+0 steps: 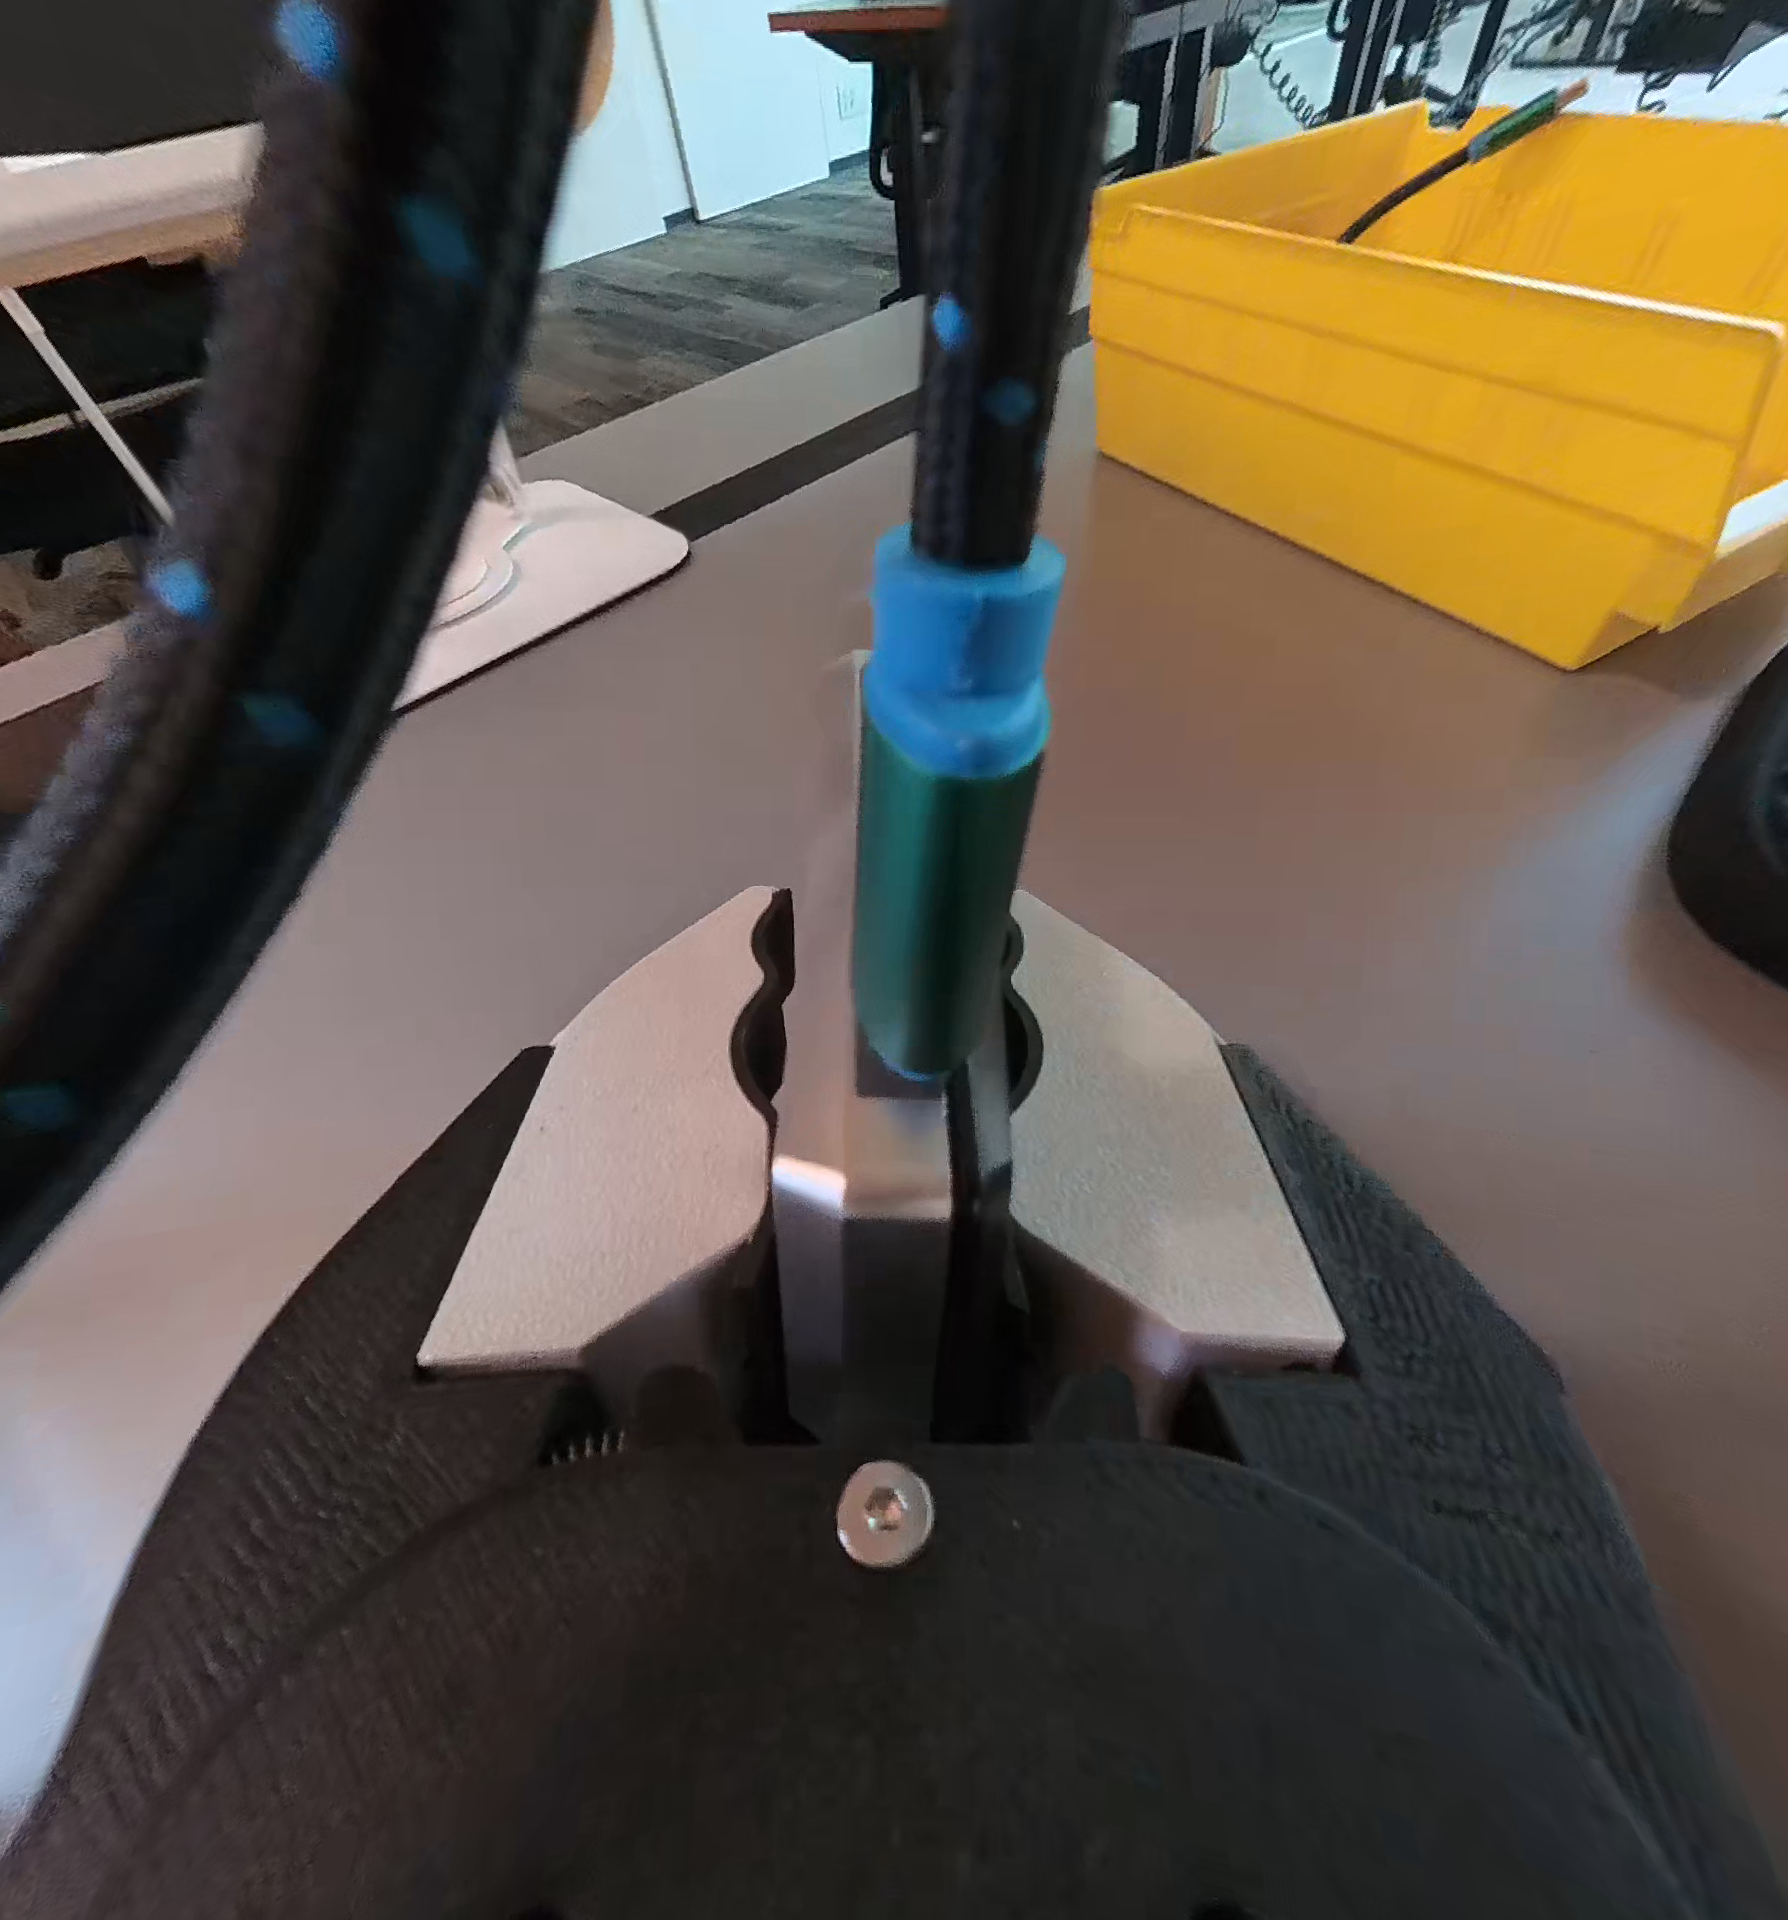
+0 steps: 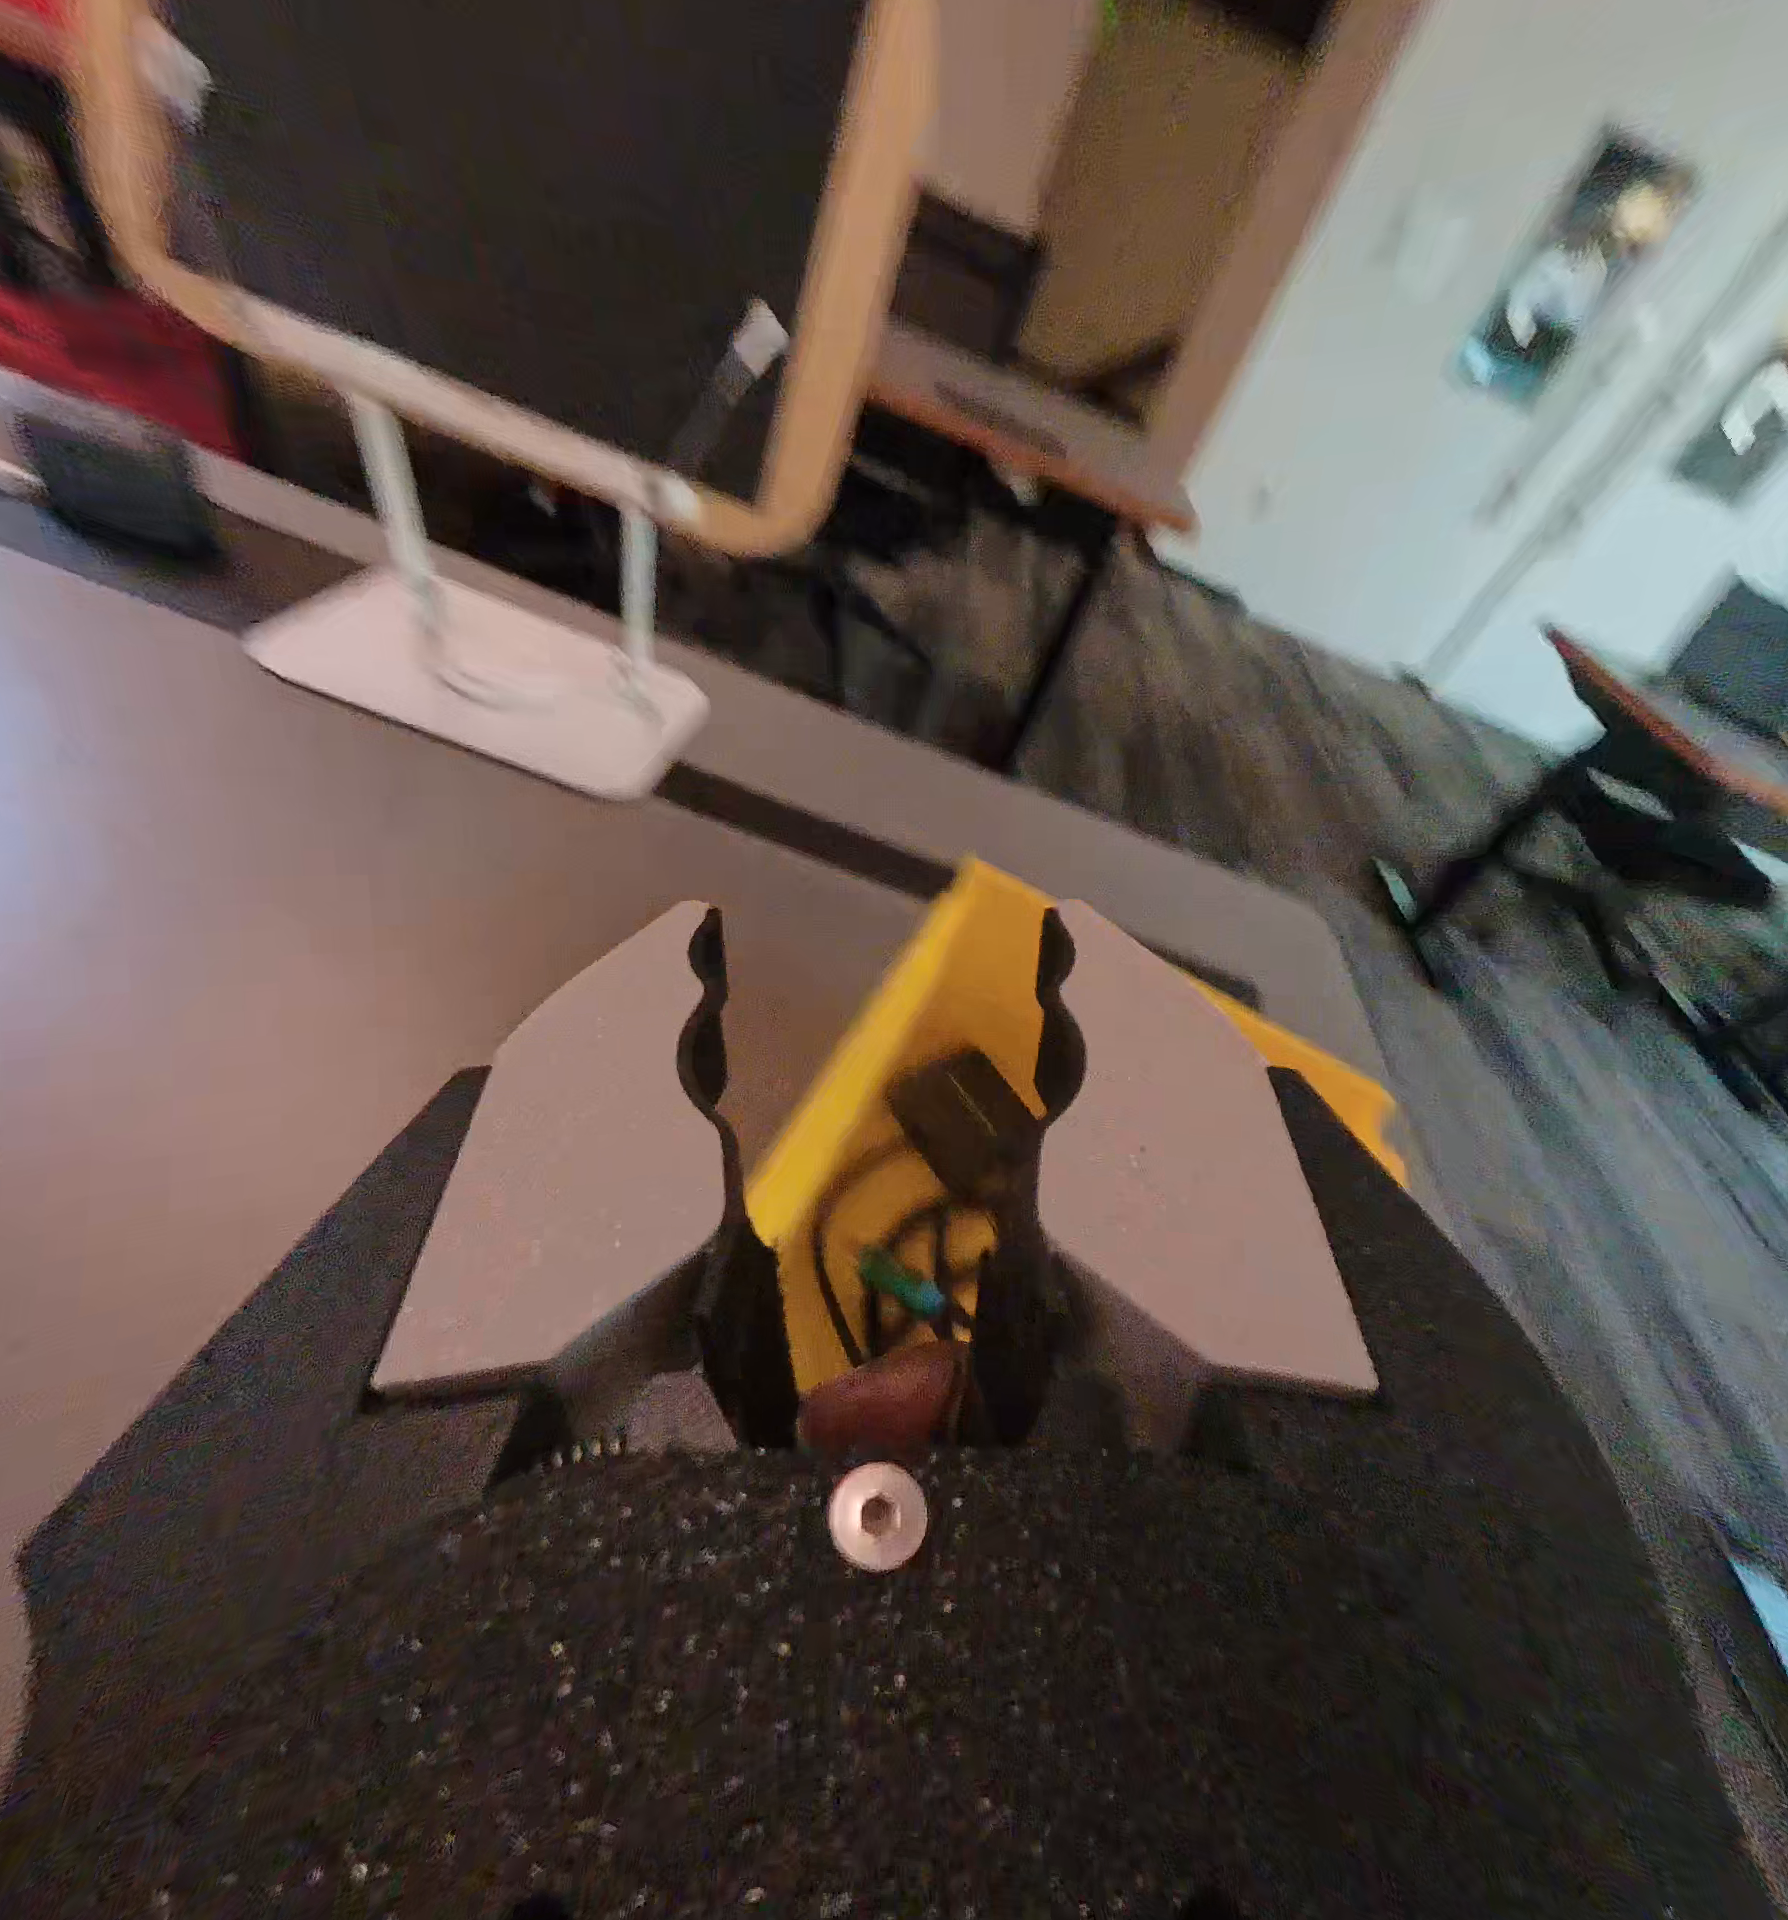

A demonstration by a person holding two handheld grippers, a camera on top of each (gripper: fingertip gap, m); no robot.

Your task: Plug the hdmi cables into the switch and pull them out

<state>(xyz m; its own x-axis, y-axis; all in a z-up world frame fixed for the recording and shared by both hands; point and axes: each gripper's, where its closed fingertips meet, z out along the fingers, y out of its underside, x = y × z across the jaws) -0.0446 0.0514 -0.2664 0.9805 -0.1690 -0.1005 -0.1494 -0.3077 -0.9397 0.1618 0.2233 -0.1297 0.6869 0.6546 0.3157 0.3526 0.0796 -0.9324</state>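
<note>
We observed the left claw (image 1: 895, 997) closed on a green-and-blue HDMI plug (image 1: 947, 821) above the brown surface (image 1: 1285, 831); the yellow bin (image 1: 1441, 416) stood ahead-right. The right claw (image 2: 885, 987) hung open over that bin, carpeted office floor (image 2: 1233, 707) beyond.

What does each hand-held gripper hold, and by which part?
Left hand-held gripper: seemingly the silver switch, clamped by its near end, green plug beside. Right hand-held gripper: open, nothing held.

Open surface (image 1: 1285, 810) lies ahead of the left gripper (image 1: 900, 935). A cable loop (image 1: 277, 623) hangs close on the left; a yellow bin (image 1: 1441, 416) and black pad (image 1: 1783, 831) block the right.
</note>
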